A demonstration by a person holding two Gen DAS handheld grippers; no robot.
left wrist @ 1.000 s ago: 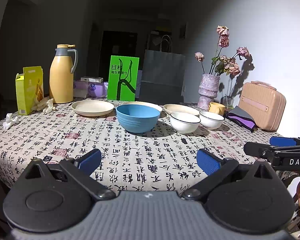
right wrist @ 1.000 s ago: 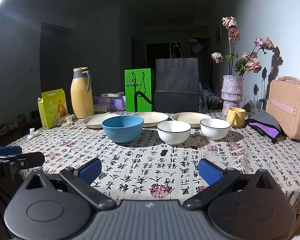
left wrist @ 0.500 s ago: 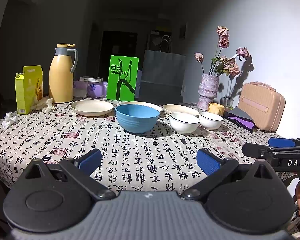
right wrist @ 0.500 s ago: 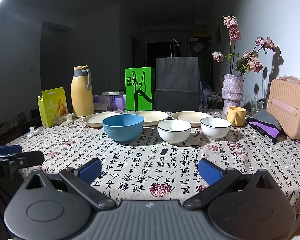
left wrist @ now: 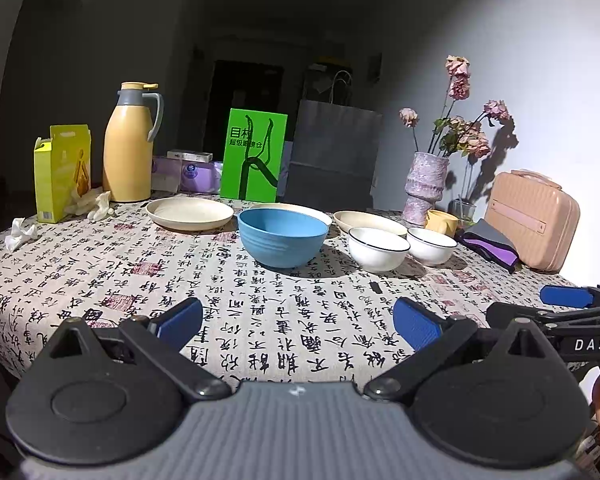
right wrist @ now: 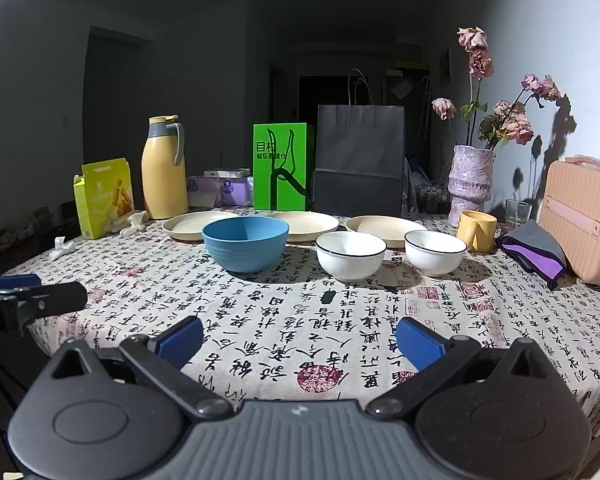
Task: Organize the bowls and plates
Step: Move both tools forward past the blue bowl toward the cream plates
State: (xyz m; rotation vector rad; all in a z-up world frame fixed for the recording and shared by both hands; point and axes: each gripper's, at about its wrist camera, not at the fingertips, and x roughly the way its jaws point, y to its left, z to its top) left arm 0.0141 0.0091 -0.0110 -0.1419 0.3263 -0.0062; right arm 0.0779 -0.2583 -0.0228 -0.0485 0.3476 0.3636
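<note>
1. The left gripper (left wrist: 298, 322) is held above the near edge of the table (left wrist: 100, 272), its blue-padded fingers (left wrist: 180, 322) spread wide with nothing between them.
2. The right gripper (right wrist: 299, 340) is likewise held over the near edge, its fingers (right wrist: 418, 342) set wide apart and empty; it is also seen from the side at the right border of the left wrist view (left wrist: 548, 308).
3. A calligraphy-printed cloth is seen covering the whole table.
4. A blue bowl (right wrist: 245, 243) is placed upright near the middle of the table, towards the left edge of the row of bowls.
5. Two white bowls with dark rims are set to its right: the nearer white bowl (right wrist: 351, 255) just beside the blue one, the farther white bowl (right wrist: 435, 251) towards the right edge; the three are apart from each other.
6. Three cream plates are laid in a row behind the bowls, towards the far edge: a left plate (right wrist: 184, 226), a middle plate (right wrist: 312, 224) partly hidden by the blue bowl, and a right plate (right wrist: 380, 226).
7. Along the far edge a yellow thermos (right wrist: 164, 168), a green bag (right wrist: 282, 172) and a dark paper bag (right wrist: 360, 160) are stood upright.
8. Near the far right corner a vase (right wrist: 471, 180) of dried roses, a yellow mug (right wrist: 478, 230) and a pink case (right wrist: 584, 216) are found.
</note>
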